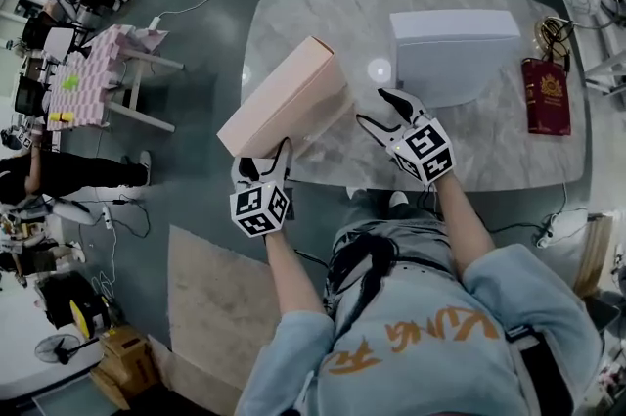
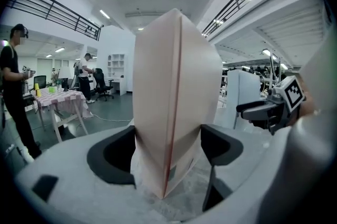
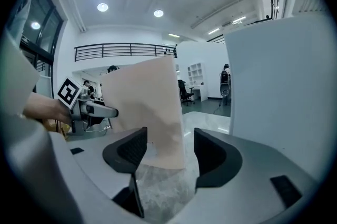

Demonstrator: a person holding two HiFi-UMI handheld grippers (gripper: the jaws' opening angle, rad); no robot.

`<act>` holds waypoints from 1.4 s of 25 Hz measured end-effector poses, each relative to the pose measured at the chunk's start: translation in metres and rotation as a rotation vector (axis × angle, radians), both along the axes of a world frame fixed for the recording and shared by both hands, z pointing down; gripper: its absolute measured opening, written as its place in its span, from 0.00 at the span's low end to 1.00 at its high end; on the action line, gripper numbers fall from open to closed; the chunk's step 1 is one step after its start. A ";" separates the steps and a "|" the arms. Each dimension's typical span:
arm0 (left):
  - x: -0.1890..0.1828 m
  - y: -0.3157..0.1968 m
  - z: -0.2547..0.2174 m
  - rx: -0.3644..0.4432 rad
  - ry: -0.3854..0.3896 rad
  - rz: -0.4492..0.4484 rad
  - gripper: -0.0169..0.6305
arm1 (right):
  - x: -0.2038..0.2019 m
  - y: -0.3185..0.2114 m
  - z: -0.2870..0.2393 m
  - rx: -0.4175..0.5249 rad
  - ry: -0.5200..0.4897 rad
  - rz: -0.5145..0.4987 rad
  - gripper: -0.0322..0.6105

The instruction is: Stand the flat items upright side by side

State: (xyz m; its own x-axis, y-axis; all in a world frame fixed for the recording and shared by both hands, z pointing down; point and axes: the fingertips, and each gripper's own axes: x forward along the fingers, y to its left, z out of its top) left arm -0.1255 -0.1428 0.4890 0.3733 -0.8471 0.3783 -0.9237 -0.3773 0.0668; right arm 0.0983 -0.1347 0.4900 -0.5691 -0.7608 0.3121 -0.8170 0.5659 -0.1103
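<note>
A long pale pink box (image 1: 286,96) leans at a slant over the marble table's (image 1: 333,13) left front corner. My left gripper (image 1: 264,158) holds its near lower end. In the left gripper view the pink box (image 2: 176,96) rises edge-on between the jaws, and both pads touch its sides. My right gripper (image 1: 372,108) stands open just right of the pink box. In the right gripper view a corner of the pink box (image 3: 150,112) lies ahead of the jaws, with a gap on the right side. A pale grey box (image 1: 455,52) stands upright at the back right.
A dark red booklet (image 1: 546,96) lies near the table's right edge, with cables (image 1: 553,32) behind it. The pale grey box (image 3: 284,75) fills the right of the right gripper view. A checked side table (image 1: 93,76) and people at desks are off to the left.
</note>
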 end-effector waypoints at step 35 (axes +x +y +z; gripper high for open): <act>0.031 -0.134 -0.008 0.069 0.014 0.376 0.62 | 0.057 -0.021 0.001 -0.073 0.151 0.942 0.58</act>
State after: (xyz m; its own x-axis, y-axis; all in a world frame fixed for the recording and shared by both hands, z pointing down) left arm -0.0947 -0.2768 0.4808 0.6677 -0.6732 0.3177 -0.7191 -0.6937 0.0413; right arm 0.1548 -0.1556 0.4906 0.3173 -0.8614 0.3965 -0.9417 -0.3357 0.0241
